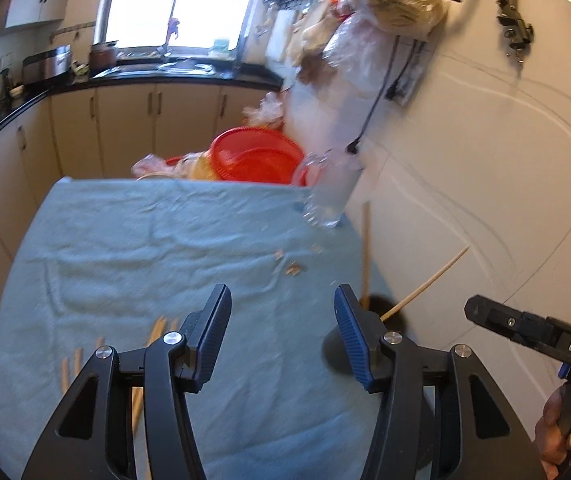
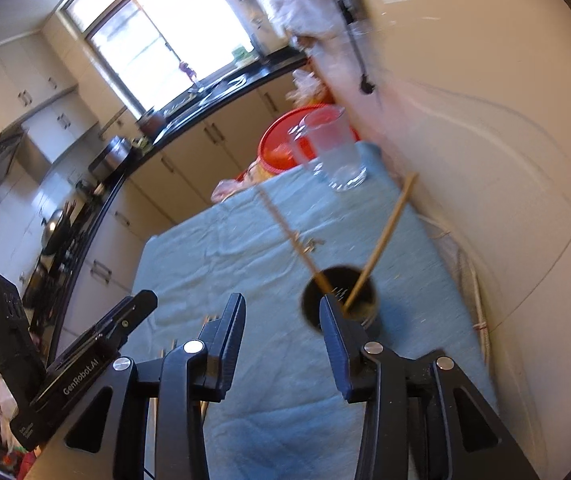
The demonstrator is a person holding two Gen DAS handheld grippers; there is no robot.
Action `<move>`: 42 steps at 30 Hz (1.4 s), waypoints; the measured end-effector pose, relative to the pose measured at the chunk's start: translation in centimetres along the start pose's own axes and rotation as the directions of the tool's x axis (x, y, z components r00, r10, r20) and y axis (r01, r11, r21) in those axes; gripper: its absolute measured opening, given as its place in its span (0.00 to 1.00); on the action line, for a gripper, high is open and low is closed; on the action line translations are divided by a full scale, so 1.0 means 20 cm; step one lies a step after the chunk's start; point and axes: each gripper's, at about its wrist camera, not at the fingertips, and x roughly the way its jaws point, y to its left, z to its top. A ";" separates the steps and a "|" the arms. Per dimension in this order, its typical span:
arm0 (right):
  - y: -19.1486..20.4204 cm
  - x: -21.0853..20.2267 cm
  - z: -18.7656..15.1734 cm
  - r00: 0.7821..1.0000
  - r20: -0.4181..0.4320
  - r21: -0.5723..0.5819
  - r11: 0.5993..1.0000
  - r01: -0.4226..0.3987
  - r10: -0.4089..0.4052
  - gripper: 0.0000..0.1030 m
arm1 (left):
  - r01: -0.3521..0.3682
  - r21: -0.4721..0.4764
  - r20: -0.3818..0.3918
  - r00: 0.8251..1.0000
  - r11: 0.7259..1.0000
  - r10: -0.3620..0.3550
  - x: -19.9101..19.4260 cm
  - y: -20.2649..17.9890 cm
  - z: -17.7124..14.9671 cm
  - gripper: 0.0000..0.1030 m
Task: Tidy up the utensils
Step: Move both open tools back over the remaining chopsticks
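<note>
Right wrist view is showing the right gripper (image 2: 281,320) standing part open with nothing between its jaws, hovering just before the dark cup (image 2: 339,300) on the blue cloth (image 2: 225,248). Two chopsticks (image 2: 381,244) are leaning in that cup, splayed against its rim, likely because a cup keeps long sticks gathered and upright. Left wrist view is showing the left gripper (image 1: 281,328) also part open and holding nothing, its jaws framing bare cloth. More chopsticks (image 1: 85,364) are lying loose on the cloth beside its left finger, probably waiting for collection. A glass mug (image 2: 333,148) is standing near the cloth's far corner, apart from the cup
</note>
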 end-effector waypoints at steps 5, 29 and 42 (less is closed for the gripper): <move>0.13 0.14 -0.12 0.997 -0.077 -0.026 0.999 -0.020 0.018 0.41 | -0.051 -0.044 -0.034 0.998 0.998 0.050 -0.07 0.21 -0.13 0.51; 0.54 0.66 -0.51 0.955 -0.297 -0.128 0.991 -0.046 0.006 0.41 | -0.239 -0.176 -0.229 0.953 0.955 0.196 -0.20 1.00 -0.59 0.51; 0.49 0.64 -0.55 0.958 -0.283 -0.086 0.996 0.027 -0.050 0.41 | -0.199 -0.094 -0.347 0.925 0.975 0.155 0.09 1.14 -0.63 0.31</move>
